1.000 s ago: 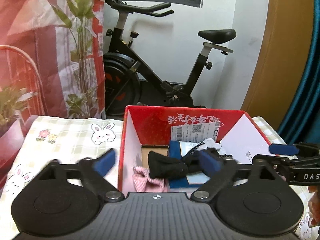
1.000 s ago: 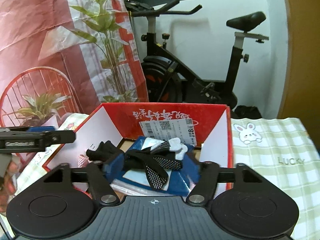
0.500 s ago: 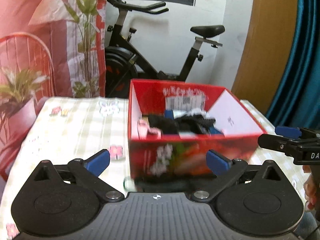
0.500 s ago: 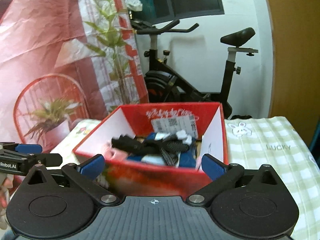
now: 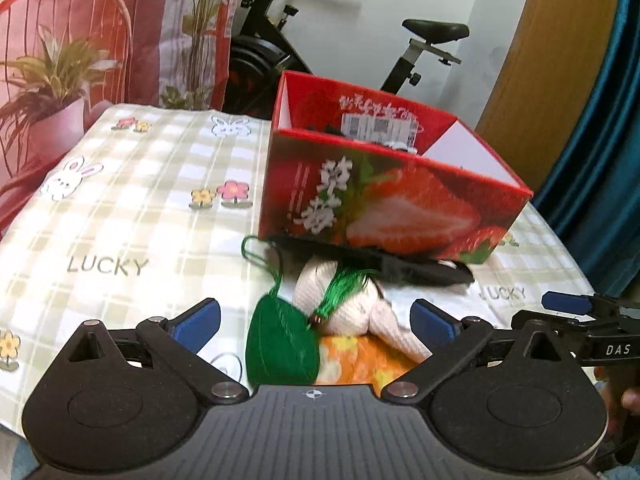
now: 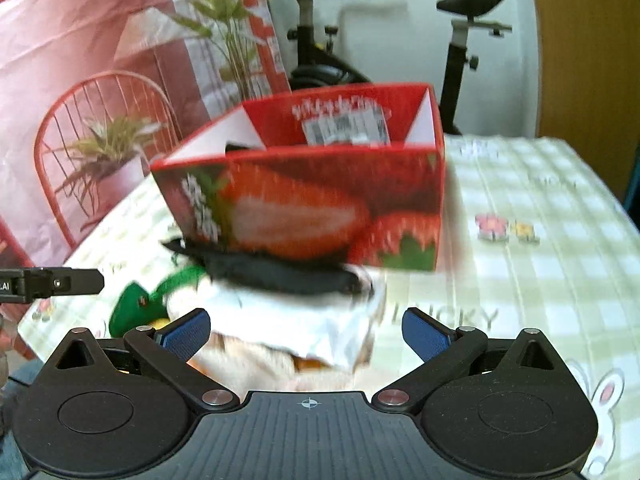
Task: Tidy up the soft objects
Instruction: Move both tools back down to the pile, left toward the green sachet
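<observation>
box (image 5: 384, 204) nearer, contents hidden, pile (image 5: 344, 300) blurred

Both wrist views look down, close and side by side, at the red box (image 5: 384, 200) (image 6: 312, 208).

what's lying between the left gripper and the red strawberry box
A pile of soft things: a green tasselled piece, a white knit item and a black cloth right against the red strawberry box. The left wrist view shows it, beyond the open left gripper.

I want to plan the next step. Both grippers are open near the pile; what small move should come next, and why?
Probably lower the left gripper onto the green tasselled piece and close: it lies loose between the open jaws, in front of the red box.
</observation>
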The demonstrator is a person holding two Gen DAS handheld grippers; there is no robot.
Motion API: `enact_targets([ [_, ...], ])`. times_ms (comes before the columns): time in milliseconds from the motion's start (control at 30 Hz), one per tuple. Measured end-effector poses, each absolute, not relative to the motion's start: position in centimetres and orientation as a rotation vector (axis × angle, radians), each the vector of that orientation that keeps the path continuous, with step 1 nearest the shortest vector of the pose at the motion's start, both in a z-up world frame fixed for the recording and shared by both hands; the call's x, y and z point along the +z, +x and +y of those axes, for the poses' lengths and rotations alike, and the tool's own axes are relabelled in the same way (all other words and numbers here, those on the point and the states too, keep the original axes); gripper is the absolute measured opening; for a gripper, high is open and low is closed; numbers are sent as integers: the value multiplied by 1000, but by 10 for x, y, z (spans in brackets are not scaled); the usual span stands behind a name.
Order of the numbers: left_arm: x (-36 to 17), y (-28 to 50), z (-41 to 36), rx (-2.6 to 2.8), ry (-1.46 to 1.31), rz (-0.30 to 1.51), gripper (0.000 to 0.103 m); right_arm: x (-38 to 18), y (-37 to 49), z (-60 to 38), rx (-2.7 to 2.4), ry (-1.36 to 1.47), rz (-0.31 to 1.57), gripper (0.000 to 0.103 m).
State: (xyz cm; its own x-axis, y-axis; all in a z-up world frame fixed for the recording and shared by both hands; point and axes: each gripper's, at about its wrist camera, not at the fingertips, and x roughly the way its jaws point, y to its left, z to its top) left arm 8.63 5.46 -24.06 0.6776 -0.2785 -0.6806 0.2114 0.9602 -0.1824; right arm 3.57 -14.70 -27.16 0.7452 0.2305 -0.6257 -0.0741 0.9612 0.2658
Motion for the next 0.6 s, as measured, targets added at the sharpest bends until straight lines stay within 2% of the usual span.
enact_targets([
  [233,-257,88,63,-254,-144,817,89,-278,36,-145,191,229,713,97],
  [400,-267,93,69,-245,-186,843,86,-279,39,-142,201,226,722,94],
  [467,-272,96,68,-246,-187,851,82,-281,40,-141,205,223,724,94],
  [533,-277,100,68,-246,-196,867,70,-282,41,-140,210,219,725,94],
  [600,-282,103,70,-252,-222,884,65,-283,42,-140,213,218,727,94],
])
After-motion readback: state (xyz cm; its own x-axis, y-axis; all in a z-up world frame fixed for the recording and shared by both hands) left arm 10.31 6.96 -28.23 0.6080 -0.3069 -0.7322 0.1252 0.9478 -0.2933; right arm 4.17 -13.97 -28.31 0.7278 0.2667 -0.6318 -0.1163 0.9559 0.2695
